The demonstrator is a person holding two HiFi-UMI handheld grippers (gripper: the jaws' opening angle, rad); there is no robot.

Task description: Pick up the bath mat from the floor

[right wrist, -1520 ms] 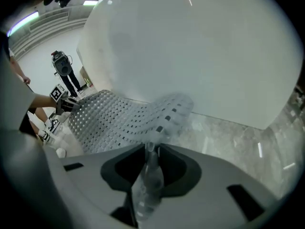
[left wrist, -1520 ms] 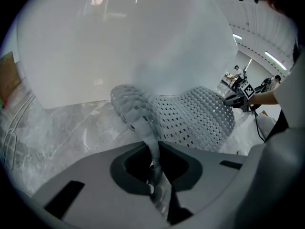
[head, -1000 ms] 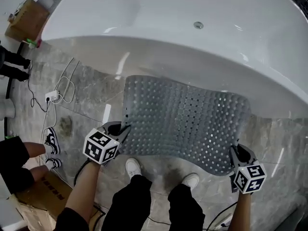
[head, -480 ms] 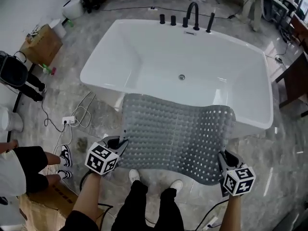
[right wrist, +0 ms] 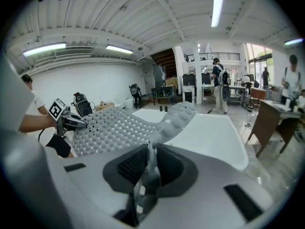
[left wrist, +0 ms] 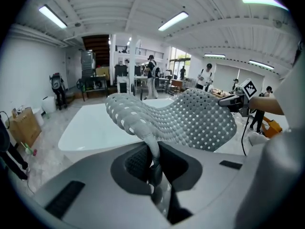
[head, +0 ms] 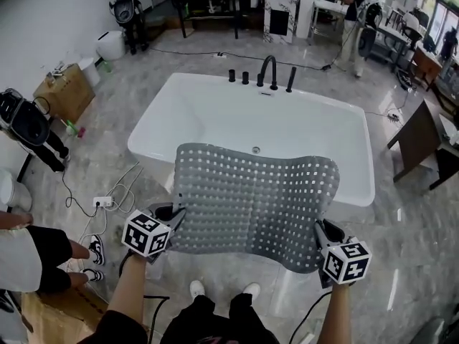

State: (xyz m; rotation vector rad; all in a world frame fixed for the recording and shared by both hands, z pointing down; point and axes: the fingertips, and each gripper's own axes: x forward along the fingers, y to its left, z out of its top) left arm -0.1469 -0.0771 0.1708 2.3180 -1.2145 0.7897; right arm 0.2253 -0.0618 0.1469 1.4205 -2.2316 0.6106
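The grey marble floor (head: 129, 77) carries a white bathtub (head: 208, 113). In front of the tub, the grey perforated bath mat (head: 251, 199) is held clear of the floor, spread between both grippers. The left gripper (head: 174, 216) has its fingers clenched on the mat's near left corner. The right gripper (head: 322, 229) grasps the near right corner, and its fingers have just been closing tighter on it.
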